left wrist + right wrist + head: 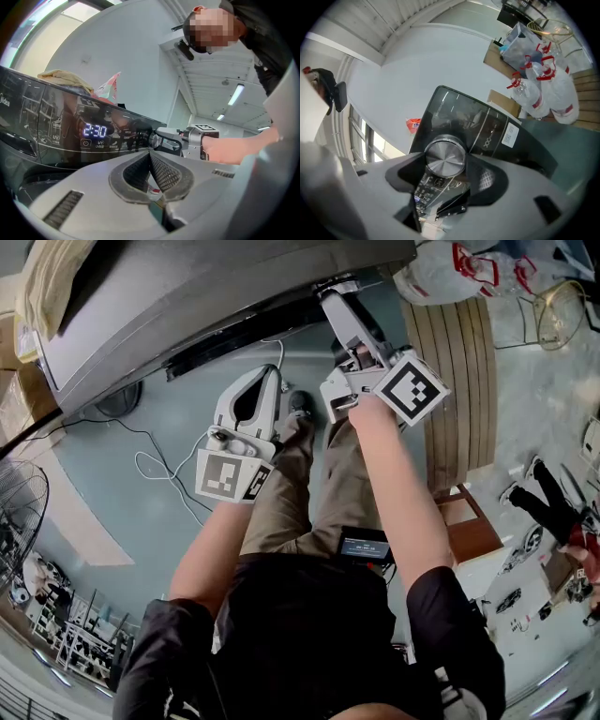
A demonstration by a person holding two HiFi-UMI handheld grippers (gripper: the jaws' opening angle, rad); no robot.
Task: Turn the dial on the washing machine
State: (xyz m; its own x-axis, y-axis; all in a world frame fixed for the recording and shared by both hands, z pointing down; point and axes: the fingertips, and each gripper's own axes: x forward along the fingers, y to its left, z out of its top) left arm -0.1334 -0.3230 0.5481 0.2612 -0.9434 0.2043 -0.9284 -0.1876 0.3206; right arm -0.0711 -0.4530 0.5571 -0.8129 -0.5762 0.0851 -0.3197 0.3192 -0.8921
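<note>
Floor: smooth grey-blue stuff (pixel 187 418), looks like painted concrete, with a loose white cable (pixel 141 465) looping over it.
Walls: plain white (pixel 131 51).
Ceiling: white panels (pixel 206 79) with long tube lights (pixel 236 95) switched on.
Window: tall panes (pixel 363 136) off to one side, bright daylight coming in.
Fan: wire-cage fan (pixel 19 512) at the left edge of the head view.
Wood: pale slatted panel (pixel 459 371) lying on the floor, small brown wooden stand (pixel 473 526) just beside it.
Bags: white plastic bags with red print (pixel 546 91) heaped by the slats, cardboard boxes (pixel 501 56) behind them.
Shelves: low racks of small clutter (pixel 75 643), too tiny to tell what's what.
</note>
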